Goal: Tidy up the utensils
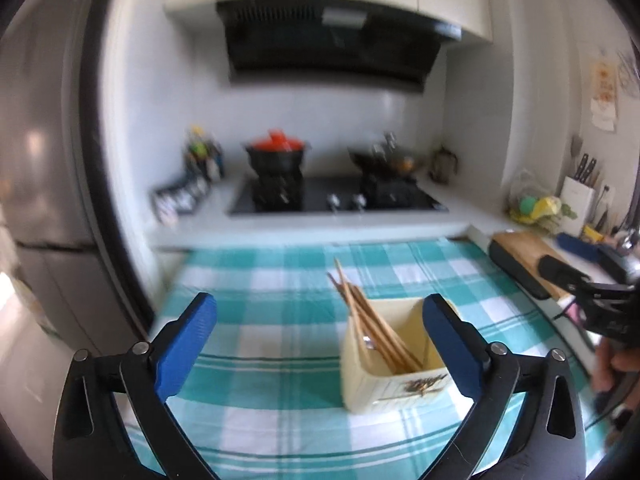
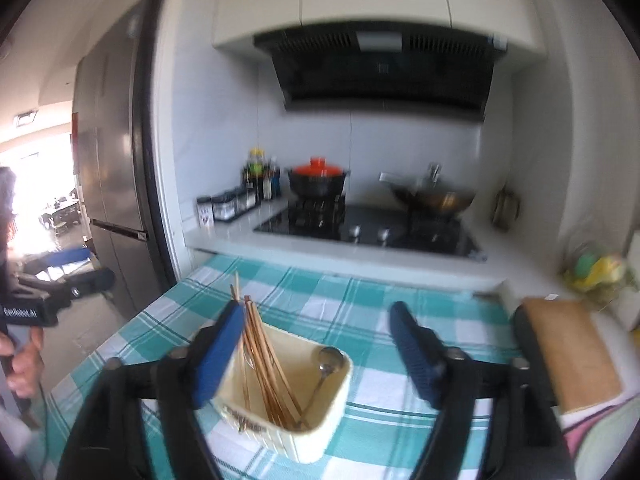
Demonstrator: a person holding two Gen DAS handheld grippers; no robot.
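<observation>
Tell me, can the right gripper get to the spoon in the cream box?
Probably yes. The right gripper is open and holds nothing, and the spoon sits in the open-topped holder just ahead of it. The chopsticks lean on the other side, so the way looks free.
</observation>
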